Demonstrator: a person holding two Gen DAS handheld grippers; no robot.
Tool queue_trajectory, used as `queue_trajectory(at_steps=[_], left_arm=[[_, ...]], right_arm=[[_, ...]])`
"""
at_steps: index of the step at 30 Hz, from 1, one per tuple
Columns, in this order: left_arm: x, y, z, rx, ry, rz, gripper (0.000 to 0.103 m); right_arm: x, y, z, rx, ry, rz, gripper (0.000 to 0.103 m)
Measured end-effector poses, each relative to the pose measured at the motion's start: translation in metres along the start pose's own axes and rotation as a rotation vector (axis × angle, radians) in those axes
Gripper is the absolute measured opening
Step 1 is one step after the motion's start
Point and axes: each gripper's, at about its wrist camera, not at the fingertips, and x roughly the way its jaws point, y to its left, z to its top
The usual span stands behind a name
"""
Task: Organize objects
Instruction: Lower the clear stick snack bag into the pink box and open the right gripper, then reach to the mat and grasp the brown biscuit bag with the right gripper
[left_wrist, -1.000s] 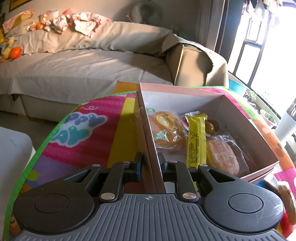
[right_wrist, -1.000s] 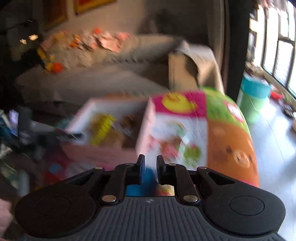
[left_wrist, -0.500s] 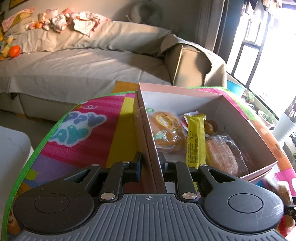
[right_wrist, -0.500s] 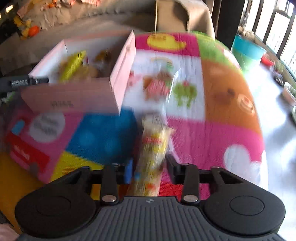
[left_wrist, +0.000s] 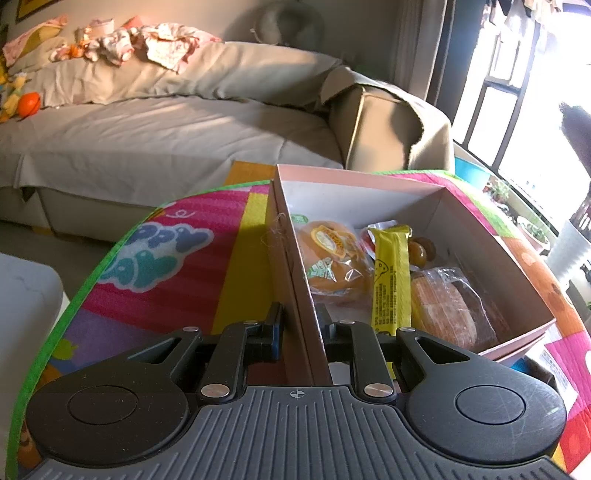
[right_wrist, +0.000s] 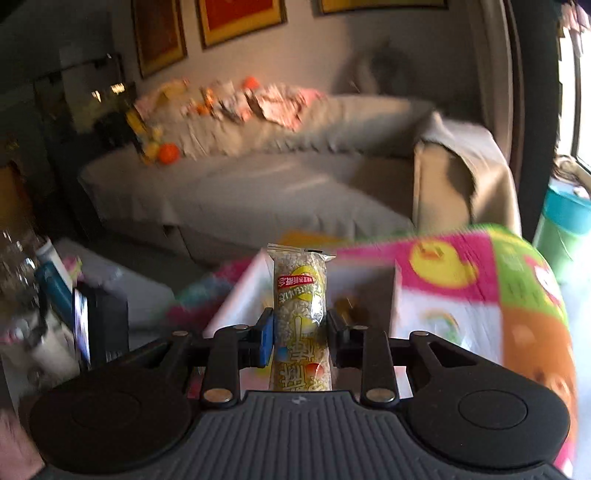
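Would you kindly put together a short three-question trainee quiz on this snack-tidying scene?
1. True or false: the left claw grips the wall of the pink box.
2. What does the right claw hold: (a) yellow bar, (b) puffed rice roll, (c) bun?
3. Fill in: the yellow bar lies ___ the box.

Key: 1 true; 2 b; 3 inside.

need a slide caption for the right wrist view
Right gripper shut on a rice snack pack, held upright in front of the pink box on the colourful play mat.
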Motion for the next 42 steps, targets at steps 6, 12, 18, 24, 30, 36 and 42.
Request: queue_trajectory(at_steps=[6, 12, 18, 24, 30, 36, 42], left_arm=[[0.000, -0.001, 0.000, 0.003, 0.001, 0.001, 0.020], [0.002, 0.000, 0.001, 0.004, 0.000, -0.003, 0.019], [0.002, 0.001, 0.000, 0.006, -0.003, -0.006, 0.019], [0.002, 0.000, 0.000, 0.004, -0.003, -0.005, 0.019], [0.002, 0.000, 0.000, 0.002, -0.002, -0.004, 0.019], [0.002, -0.001, 0.001, 0.005, 0.002, 0.007, 0.019], [0.001, -0.004, 0.001, 0.017, 0.000, 0.013, 0.018]], right_arm=[[0.065, 0.009, 0.024, 0.039, 0.045, 0.024, 0.028], [0.114, 0.007, 0.032, 0.114, 0.075, 0.026, 0.032], [0.101, -0.016, 0.012, 0.141, 0.077, -0.052, 0.042], [0.059, -0.049, -0.031, 0.094, 0.066, -0.194, 0.053], [0.017, -0.078, -0.079, 0.074, 0.086, -0.322, 0.066], [-0.003, -0.105, -0.122, 0.173, 0.145, -0.369, 0.074], [0.000, -0.107, -0.149, 0.229, 0.197, -0.344, 0.076]])
